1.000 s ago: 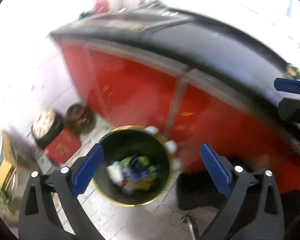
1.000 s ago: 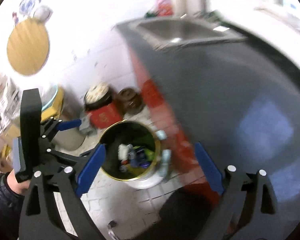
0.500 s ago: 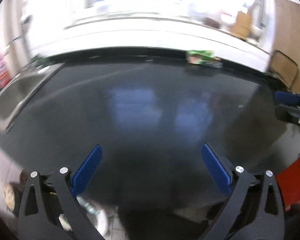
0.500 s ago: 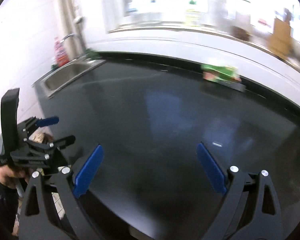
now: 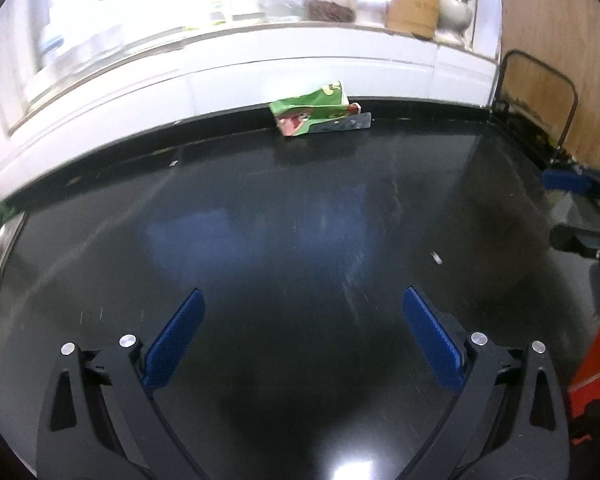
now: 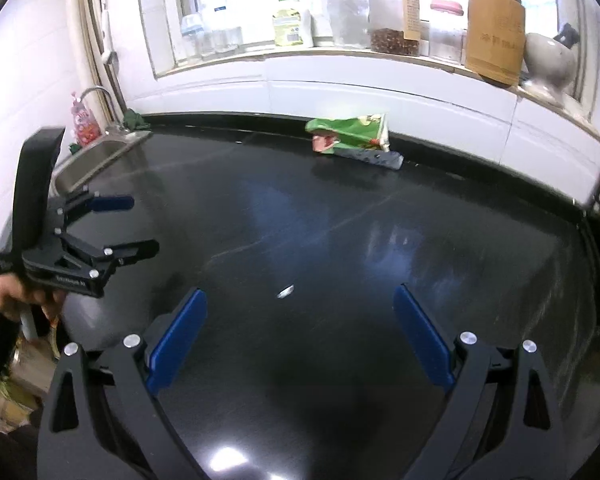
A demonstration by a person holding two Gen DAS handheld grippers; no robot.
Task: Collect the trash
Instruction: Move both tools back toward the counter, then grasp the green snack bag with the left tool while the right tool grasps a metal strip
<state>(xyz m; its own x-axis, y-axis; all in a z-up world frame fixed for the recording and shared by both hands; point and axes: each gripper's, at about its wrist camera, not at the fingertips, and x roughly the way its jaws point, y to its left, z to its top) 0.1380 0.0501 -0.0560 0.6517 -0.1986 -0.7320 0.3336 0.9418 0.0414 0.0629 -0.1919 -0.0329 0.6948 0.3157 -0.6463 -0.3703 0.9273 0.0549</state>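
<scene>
A crumpled green snack bag (image 5: 310,114) (image 6: 348,133) lies at the far edge of the black countertop (image 5: 284,248) (image 6: 320,240), against the white backsplash, with a dark flat wrapper (image 6: 370,157) beside it. A tiny pale scrap (image 6: 286,291) (image 5: 436,258) rests mid-counter. My left gripper (image 5: 302,334) hovers open over the near counter, nothing between its blue pads; it also shows at the left of the right wrist view (image 6: 134,226). My right gripper (image 6: 300,330) is open and empty too, and its tip shows at the right edge of the left wrist view (image 5: 572,208).
A steel sink (image 6: 96,160) with a tap sits at the counter's left end. Bottles, jars and a wooden utensil holder (image 6: 494,48) line the windowsill. A wire rack (image 5: 536,96) stands at the right end. A hand (image 6: 16,296) holds the left gripper.
Both grippers swung up from the trash bin on the floor to face the countertop. The green bag has come nearer and sharper in both views. Both stayed open.
</scene>
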